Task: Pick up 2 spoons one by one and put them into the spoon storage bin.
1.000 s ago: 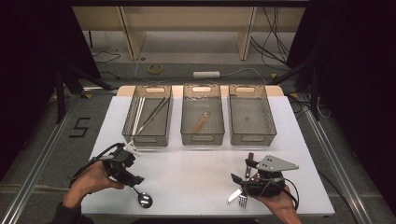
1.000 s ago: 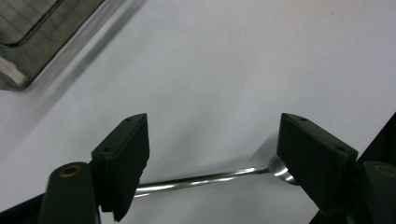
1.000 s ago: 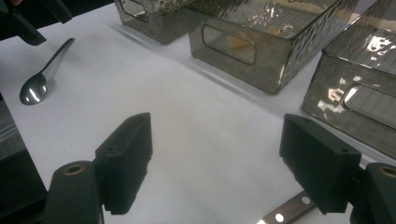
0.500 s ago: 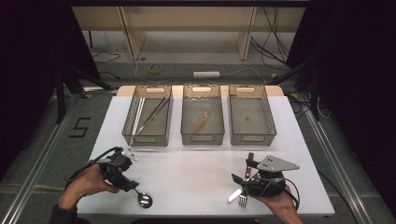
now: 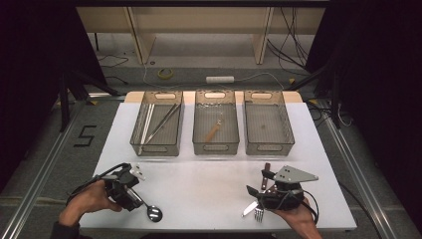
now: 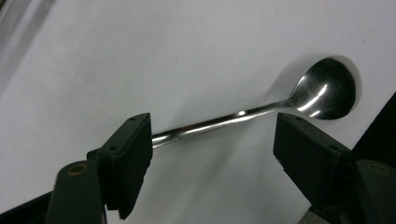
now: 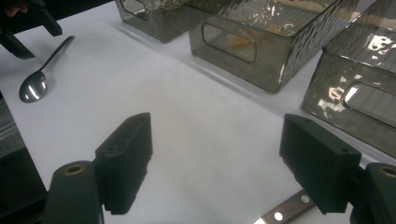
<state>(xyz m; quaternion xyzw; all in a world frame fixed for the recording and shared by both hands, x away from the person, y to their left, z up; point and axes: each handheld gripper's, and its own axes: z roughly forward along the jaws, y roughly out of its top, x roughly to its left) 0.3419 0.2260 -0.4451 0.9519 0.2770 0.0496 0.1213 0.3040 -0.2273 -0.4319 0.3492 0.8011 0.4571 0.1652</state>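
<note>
A steel spoon (image 5: 153, 212) lies near the table's front left edge. My left gripper (image 5: 133, 198) is low over its handle and open. In the left gripper view the spoon (image 6: 219, 122) handle runs across the gap between the two jaws, which stand apart on either side of it, and my left gripper (image 6: 217, 140) is not closed on it. At the front right, my right gripper (image 5: 259, 182) is open over bare table, jaws wide apart, and my right gripper (image 7: 217, 140) holds nothing. A brown-handled knife (image 5: 266, 170) and a fork (image 5: 259, 214) lie beside it.
Three smoky plastic bins stand in a row at the back: the left bin (image 5: 157, 144) holds long metal utensils, the middle bin (image 5: 215, 147) a wooden-handled item, and the right bin (image 5: 268, 147) looks nearly empty. The knife handle (image 7: 285, 212) lies just under my right jaw.
My left gripper has shifted slightly left and toward the table's front edge, settling over the spoon handle. The right gripper has stayed put.
</note>
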